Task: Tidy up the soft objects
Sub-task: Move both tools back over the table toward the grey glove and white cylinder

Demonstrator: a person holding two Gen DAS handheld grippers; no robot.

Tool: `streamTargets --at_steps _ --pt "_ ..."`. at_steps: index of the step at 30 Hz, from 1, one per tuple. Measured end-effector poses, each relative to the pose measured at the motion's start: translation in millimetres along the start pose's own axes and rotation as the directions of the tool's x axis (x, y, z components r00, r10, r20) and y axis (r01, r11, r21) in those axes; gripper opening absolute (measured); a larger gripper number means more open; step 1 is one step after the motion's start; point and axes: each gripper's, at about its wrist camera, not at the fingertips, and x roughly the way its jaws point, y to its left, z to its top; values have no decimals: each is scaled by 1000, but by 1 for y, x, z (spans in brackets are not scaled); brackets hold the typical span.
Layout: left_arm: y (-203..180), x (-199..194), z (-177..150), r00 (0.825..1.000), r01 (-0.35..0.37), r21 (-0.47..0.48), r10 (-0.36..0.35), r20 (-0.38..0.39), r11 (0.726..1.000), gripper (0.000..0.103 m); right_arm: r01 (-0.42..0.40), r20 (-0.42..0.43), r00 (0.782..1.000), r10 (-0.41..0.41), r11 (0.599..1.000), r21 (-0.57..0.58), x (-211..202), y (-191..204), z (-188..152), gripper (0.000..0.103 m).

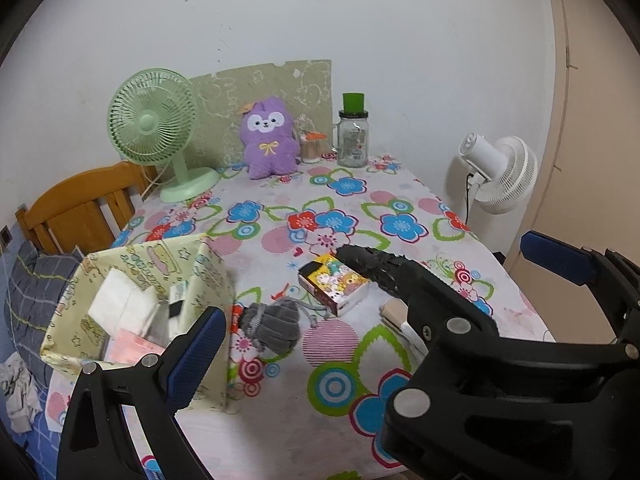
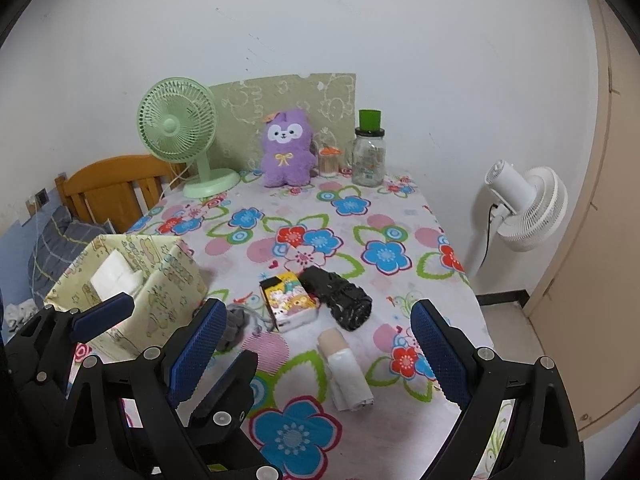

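Note:
A grey drawstring pouch (image 1: 276, 322) lies on the flowered tablecloth beside a yellow fabric storage box (image 1: 136, 300); the box also shows in the right wrist view (image 2: 168, 292). A black folded umbrella (image 2: 336, 298) and a rolled beige and white cloth (image 2: 346, 368) lie near the middle. A purple plush toy (image 1: 270, 138) sits at the back. My left gripper (image 1: 372, 300) is open and empty above the pouch. My right gripper (image 2: 316, 356) is open and empty above the rolled cloth.
A small cartoon-printed box (image 2: 290, 302) lies next to the umbrella. A green desk fan (image 1: 156, 128), a glass jar with green lid (image 1: 353, 136) and a toothpick holder (image 1: 311, 148) stand at the back. A white floor fan (image 2: 528, 208) stands to the right, a wooden chair (image 1: 80, 208) to the left.

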Motion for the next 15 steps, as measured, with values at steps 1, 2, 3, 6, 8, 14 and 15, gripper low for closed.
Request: streamTargets --at_steps 1,2,3,6,8,14,15 --pt "-2 2 -1 1000 4 3 -4 -1 1000 100 0 -2 1000 0 1000 4 1 -2 -2 95" --pt "-4 3 -2 1000 7 4 -7 -1 1000 100 0 -3 1000 0 1000 6 2 -4 -3 95" --pt "-6 4 -3 1000 10 7 -10 -1 1000 100 0 -3 1000 0 1000 6 3 -5 -5 95" --pt "-12 10 -8 1000 9 20 -9 -7 1000 100 12 6 1000 -12 1000 -2 5 -10 -11 95" --pt "-16 15 -11 1000 7 35 -6 -12 999 100 20 3 1000 -20 1000 -4 9 -13 -15 95" --pt "-22 35 -22 998 27 41 -25 -52 999 100 30 -17 999 -30 1000 -4 23 -22 -27 95" --pt "-23 37 -24 998 27 42 -25 -54 999 100 27 -23 999 -27 1000 0 26 -23 -30 95"
